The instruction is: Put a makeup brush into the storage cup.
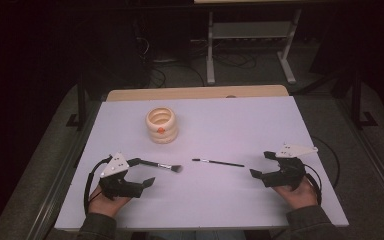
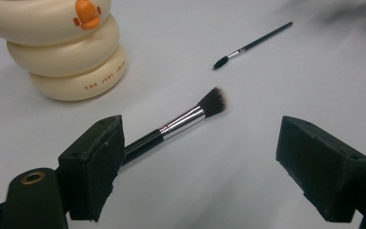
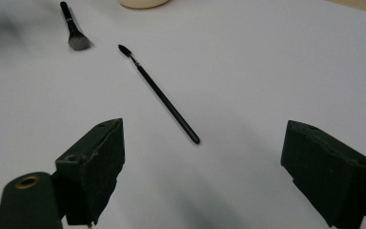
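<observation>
A thick makeup brush [image 1: 165, 165] with a black handle, silver ferrule and dark bristles lies on the white table [image 1: 205, 200], just right of my left gripper [image 1: 145, 172]. In the left gripper view the thick brush [image 2: 181, 121] runs out from behind the left jaw; the jaws stand wide apart with nothing between the pads. A thin black brush [image 1: 218, 162] lies near the middle, left of my right gripper [image 1: 261, 164]. The right gripper view shows the thin brush [image 3: 159, 95] ahead of its open, empty jaws. A cream ringed holder [image 1: 161, 124] with an orange duck bill stands behind.
The cream holder [image 2: 64, 52] stands upright at the left rear of the table. A wooden strip [image 1: 195, 93] runs along the table's far edge, with a metal frame [image 1: 250, 40] on the dark floor beyond. Cables trail from both grippers.
</observation>
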Demonstrator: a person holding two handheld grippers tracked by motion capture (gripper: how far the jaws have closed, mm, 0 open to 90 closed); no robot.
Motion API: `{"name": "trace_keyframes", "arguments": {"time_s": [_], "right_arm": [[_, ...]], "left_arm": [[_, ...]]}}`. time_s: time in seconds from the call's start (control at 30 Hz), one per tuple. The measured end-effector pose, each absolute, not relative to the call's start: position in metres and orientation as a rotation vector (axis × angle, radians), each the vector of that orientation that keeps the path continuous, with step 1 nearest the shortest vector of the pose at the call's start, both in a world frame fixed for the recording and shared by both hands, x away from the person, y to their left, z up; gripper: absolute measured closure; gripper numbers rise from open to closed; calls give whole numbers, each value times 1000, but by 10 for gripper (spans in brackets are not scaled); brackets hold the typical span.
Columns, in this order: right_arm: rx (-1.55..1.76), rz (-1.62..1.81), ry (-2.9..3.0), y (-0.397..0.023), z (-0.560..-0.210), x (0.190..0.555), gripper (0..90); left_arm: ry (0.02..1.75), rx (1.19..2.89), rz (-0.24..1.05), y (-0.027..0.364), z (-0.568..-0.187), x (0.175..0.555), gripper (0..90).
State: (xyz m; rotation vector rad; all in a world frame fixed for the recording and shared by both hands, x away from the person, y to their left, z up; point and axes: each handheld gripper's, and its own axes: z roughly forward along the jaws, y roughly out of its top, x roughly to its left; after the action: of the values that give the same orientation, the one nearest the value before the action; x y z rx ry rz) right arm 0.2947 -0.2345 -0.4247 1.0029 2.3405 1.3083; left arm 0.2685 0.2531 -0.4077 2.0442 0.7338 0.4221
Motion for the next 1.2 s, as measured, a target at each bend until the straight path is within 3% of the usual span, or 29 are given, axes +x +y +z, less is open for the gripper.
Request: {"name": "trace_keyframes", "arguments": {"time_s": [0.27, 0.5, 0.77, 1.2], "right_arm": [[984, 1296, 2352, -231, -423, 291, 138], [999, 1294, 2339, -236, -421, 286, 139], [997, 1287, 2351, -235, -422, 287, 139], [985, 1264, 2396, -231, -425, 290, 141]], "left_arm": [[711, 2080, 405, 249, -401, 274, 169], [625, 2221, 335, 250, -387, 288, 261], [538, 2332, 355, 253, -368, 307, 253], [416, 2467, 280, 245, -374, 339, 336]]}}
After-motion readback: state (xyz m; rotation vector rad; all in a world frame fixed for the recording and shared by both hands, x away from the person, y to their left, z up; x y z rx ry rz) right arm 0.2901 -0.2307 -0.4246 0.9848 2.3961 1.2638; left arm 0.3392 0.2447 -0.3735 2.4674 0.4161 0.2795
